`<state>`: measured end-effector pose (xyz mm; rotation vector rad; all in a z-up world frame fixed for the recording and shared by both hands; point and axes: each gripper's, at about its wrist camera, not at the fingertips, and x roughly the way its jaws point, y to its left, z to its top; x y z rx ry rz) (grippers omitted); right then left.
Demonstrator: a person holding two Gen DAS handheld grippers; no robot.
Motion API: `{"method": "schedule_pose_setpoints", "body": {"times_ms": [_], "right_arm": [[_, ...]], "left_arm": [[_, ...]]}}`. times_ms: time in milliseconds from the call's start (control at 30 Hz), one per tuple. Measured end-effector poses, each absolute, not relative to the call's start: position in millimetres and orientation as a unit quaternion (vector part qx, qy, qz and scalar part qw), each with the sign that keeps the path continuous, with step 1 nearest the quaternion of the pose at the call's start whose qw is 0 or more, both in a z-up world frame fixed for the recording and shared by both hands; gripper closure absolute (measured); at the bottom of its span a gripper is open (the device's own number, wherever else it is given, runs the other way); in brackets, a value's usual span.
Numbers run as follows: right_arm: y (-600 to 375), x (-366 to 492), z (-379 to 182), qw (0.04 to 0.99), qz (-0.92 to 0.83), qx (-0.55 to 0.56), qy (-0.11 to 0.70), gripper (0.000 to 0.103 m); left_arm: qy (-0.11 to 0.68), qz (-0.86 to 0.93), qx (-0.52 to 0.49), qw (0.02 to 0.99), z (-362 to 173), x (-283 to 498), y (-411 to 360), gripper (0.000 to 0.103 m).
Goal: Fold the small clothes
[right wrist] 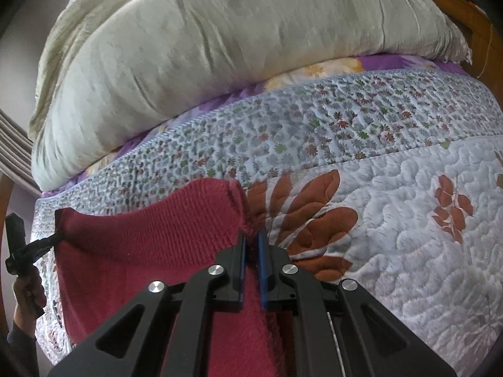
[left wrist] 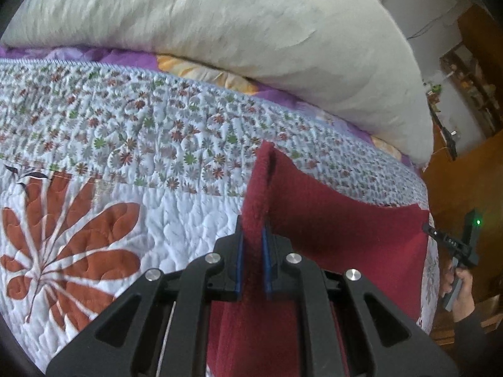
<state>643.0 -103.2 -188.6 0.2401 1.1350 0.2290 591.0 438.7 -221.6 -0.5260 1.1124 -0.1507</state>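
Both grippers pinch one edge of a dark red knitted garment and hold it stretched above the bed.

The left gripper [left wrist: 252, 235] is clamped on a bunched corner of the dark red knitted garment [left wrist: 330, 235], and the right gripper [right wrist: 251, 245] is clamped on the opposite corner, so the top edge sags between them while the rest drapes toward 6 o'clock; held so, it looks ready to be laid flat or doubled over. Beneath lies the white quilted bedspread with rust-orange leaf print [left wrist: 125, 194], free of other clothes. At 12 o'clock a bulky pale cream duvet [left wrist: 220, 31] is piled on a purple floral sheet [left wrist: 132, 58], limiting room at the far side. Wooden furniture [left wrist: 465, 188] stands at 3 o'clock in the left view.
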Motion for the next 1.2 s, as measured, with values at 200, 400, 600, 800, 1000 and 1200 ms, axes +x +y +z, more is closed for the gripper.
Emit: {"method": "schedule_pose_setpoints", "body": {"times_ms": [200,400,600,800,1000,1200], "right_arm": [[-101.9,654.9,-209.4,0.826,0.104,0.117,0.541,0.097],[-103.9,662.7,-225.8,0.82,0.099,0.125,0.549,0.097],[-104.5,665.4,-235.0,0.817,0.095,0.127,0.555,0.097],[-104.4,666.2,-242.0,0.811,0.088,0.124,0.565,0.096],[-109.6,636.4,-206.4,0.837,0.097,0.13,0.523,0.047],[-97.4,592.9,-226.7,0.785,0.176,0.203,0.558,0.066]], "left_arm": [[0.543,-0.048,-0.267,0.795,-258.9,600.1,450.1,0.095],[0.548,-0.047,-0.27,0.791,-271.2,602.2,453.3,0.095],[0.55,-0.043,-0.269,0.79,-279.4,601.6,455.1,0.095],[0.551,-0.03,-0.259,0.793,-272.0,603.3,454.1,0.093],[0.46,-0.016,-0.278,0.843,-197.5,560.5,445.5,0.081],[0.533,-0.148,-0.305,0.775,-238.0,543.9,386.9,0.083]]}}
